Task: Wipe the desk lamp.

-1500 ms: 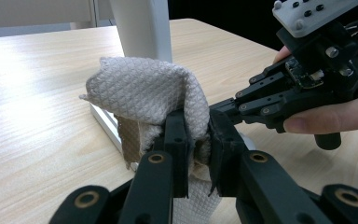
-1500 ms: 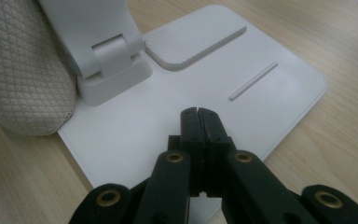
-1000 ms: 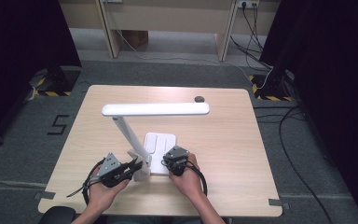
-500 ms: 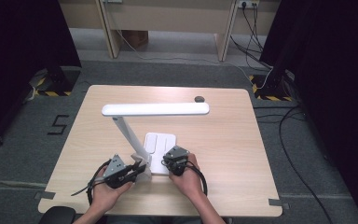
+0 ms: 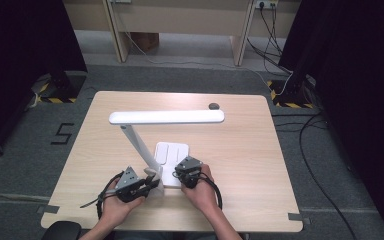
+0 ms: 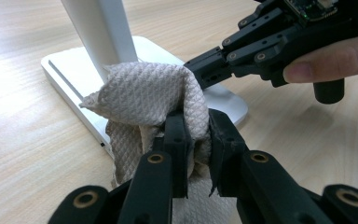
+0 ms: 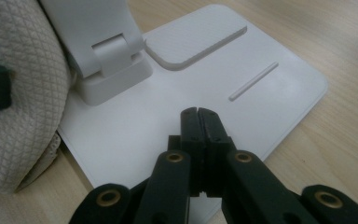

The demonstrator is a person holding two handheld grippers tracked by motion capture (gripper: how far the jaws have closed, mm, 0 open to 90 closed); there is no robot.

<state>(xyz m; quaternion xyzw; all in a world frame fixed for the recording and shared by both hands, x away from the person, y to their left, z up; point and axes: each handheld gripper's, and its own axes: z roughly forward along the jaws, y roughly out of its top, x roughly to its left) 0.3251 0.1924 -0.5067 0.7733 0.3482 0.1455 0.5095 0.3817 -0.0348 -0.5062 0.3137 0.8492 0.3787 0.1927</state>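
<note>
White desk lamp [image 5: 166, 118] stands mid-table [image 5: 240, 150] in the high view — the left gripper [image 5: 150, 184] has edged in against its base since a second ago, so wiping looks underway. Left gripper view: jaws clamp a beige cloth [image 6: 154, 93] at the stem. Right gripper view: the right gripper [image 7: 199, 112], clenched empty, presses the base [image 7: 279, 84].
</note>
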